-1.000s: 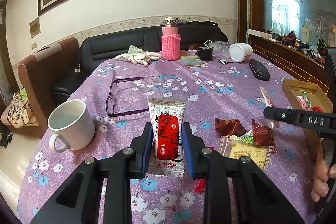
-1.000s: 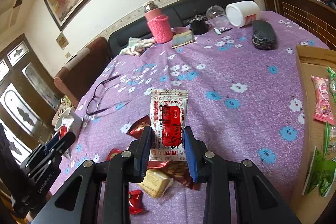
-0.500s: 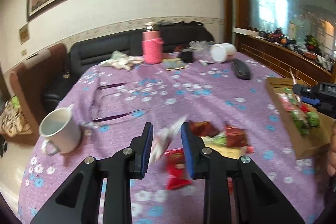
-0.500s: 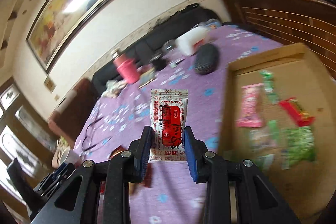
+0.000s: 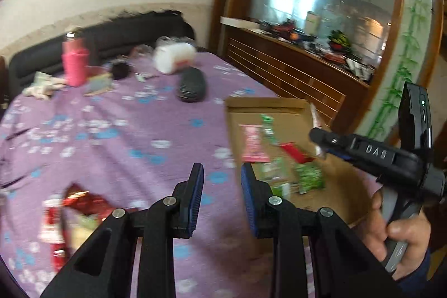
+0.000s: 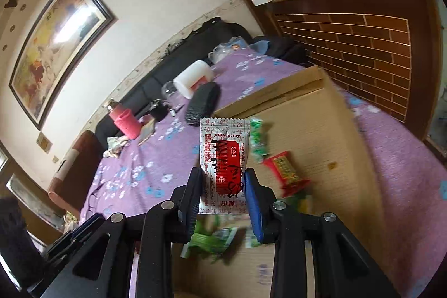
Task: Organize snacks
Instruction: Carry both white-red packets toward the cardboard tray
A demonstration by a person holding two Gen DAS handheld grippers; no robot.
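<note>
While clamped in the right tool (image 6: 223, 183) above the cardboard box (image 6: 329, 130), white-and-red snack packet (image 6: 222, 155) not yet dropped among several packets below. Left tool (image 5: 222, 197) apart and empty; more wrapped snacks (image 5: 75, 208) left on table (image 5: 111, 130) beside it.

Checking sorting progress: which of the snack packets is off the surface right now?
The white packet with the red label, clamped between the right gripper jaws above the cardboard box. The green, pink and red packets lie inside the box.

Left view motion-blurred: loose wrappers (image 5: 69, 211) unreadable. Green packets (image 6: 212, 236) under right tool (image 6: 223, 192) smeared, partly hidden.
</note>
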